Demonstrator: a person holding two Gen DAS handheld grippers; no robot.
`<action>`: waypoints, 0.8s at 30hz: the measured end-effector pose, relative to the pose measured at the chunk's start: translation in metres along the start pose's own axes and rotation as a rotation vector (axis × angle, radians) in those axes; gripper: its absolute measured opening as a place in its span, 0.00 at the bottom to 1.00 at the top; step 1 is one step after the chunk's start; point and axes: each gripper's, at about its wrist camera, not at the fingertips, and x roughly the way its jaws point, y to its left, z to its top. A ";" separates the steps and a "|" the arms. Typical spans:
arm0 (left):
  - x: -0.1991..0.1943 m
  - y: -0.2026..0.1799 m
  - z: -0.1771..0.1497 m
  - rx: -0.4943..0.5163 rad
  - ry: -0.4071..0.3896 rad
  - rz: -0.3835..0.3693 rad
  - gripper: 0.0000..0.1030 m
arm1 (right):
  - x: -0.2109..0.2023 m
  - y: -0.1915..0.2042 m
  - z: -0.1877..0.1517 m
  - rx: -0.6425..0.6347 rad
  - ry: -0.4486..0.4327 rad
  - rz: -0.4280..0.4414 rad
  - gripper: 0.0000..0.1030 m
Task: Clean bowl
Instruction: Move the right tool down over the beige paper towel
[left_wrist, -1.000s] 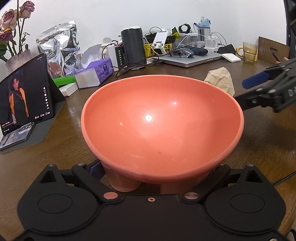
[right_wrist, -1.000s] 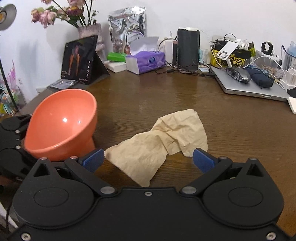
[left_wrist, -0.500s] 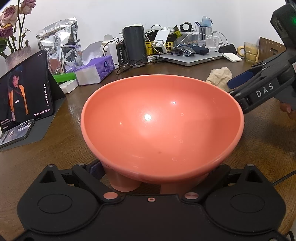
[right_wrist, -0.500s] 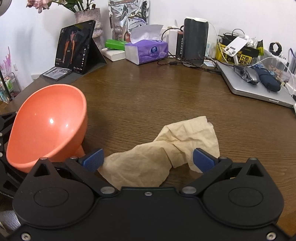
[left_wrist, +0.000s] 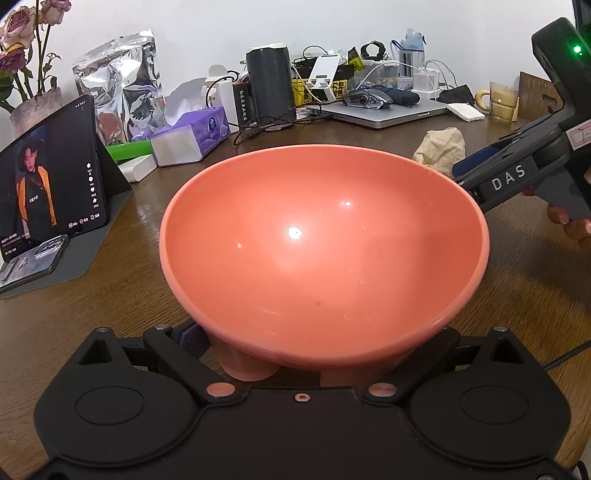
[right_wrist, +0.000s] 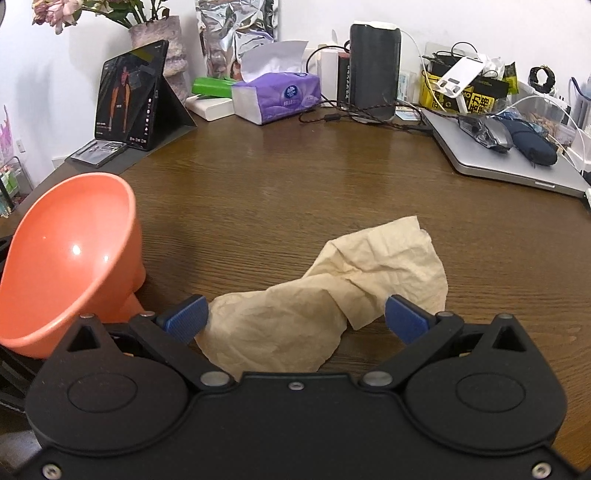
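Bowl, salmon-pink plastic, footed: stands tilted on the wooden table, foot clamped between the fingers of the left gripper. Interior: glossy, with faint droplet rings and one small dark speck low on the wall. Paper towel, tan, crumpled: lies flat on the table between the wide-apart fingers of the right gripper, not gripped. Progress: undetermined; the scene fits wiping yet to come or the towel set down after it, marks favouring the former.
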 end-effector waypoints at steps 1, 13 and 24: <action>0.000 0.000 0.000 0.001 0.000 0.000 0.92 | 0.001 -0.001 0.000 0.003 0.001 -0.001 1.00; 0.001 -0.003 0.000 0.001 0.000 0.000 0.92 | 0.003 -0.008 0.002 0.050 -0.008 0.008 0.99; 0.001 -0.003 0.000 -0.001 0.001 -0.005 0.92 | -0.006 -0.011 0.008 0.104 -0.044 0.029 0.99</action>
